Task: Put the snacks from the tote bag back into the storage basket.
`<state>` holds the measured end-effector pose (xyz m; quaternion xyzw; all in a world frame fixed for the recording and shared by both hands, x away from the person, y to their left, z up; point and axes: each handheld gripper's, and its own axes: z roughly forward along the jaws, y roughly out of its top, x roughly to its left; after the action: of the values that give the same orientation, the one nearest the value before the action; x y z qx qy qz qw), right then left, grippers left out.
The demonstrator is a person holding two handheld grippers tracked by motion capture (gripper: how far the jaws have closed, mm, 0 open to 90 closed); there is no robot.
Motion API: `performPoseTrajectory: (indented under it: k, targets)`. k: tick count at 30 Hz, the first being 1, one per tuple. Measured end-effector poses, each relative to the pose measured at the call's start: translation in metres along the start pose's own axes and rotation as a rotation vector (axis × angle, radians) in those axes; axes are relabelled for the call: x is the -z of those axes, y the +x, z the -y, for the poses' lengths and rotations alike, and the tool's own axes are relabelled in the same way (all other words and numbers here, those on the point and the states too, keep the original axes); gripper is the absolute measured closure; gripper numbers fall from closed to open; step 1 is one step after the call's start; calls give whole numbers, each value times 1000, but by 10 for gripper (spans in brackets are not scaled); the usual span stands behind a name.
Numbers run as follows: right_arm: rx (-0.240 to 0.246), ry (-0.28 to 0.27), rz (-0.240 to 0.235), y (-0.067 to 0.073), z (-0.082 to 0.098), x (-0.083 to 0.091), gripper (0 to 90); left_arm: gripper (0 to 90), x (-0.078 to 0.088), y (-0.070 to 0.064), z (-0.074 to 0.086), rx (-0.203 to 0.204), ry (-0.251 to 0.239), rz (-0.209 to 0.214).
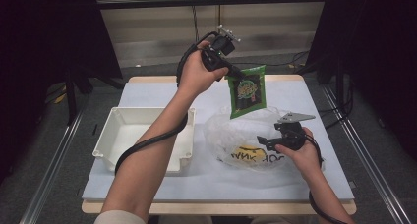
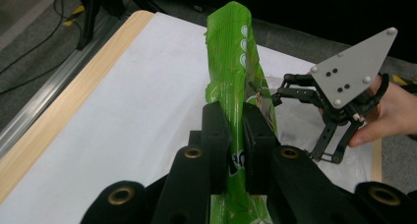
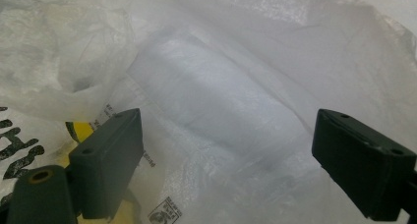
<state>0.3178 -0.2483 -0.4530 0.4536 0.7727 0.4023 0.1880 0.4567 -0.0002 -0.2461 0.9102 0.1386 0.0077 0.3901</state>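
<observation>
My left tongs are clenched on a green snack packet, pinching it by its upper edge so that it hangs in the air above the surface, just over the mouth of a thin white plastic bag. In the left gripper view the two black jaws press flat against both sides of the packet, which runs up between them (crinkled and a bit twisted along its length). My right tongs are down at the bag, at its near right side, with the jaws spread wide. In the right gripper view the bag's film lies between and beyond the pads, and I cannot tell whether either pad touches it. The bag carries black lettering and a yellow patch. A white rectangular tray sits on the surface to the left of the bag, under my left forearm.
</observation>
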Motion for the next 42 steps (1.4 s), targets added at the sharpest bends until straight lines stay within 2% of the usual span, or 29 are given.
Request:
performPoseTrajectory:
  k: [2,9,12,16,29,30,34,42]
  targets:
    - [1,4,-1,0,0,0,122,831,8,3,5,1,8,-18]
    - [7,4,-1,1,-1,0,118,830,28,13,26,7,30,-39]
    - [-3,3,2,0,-1,1,117,829,36,17,35,23,26,-41]
    - [-14,-9,1,-2,-2,5,117,828,46,22,45,30,37,-72]
    - [-34,-10,-20,4,-10,12,118,826,72,31,63,38,36,-94]
    - [-36,-7,-19,5,-10,13,119,826,75,32,65,29,37,-97]
    - [-39,-2,-20,8,-14,15,119,825,82,31,71,34,30,-106]
    - [-40,-17,-29,12,-18,17,118,824,91,34,88,38,36,-109]
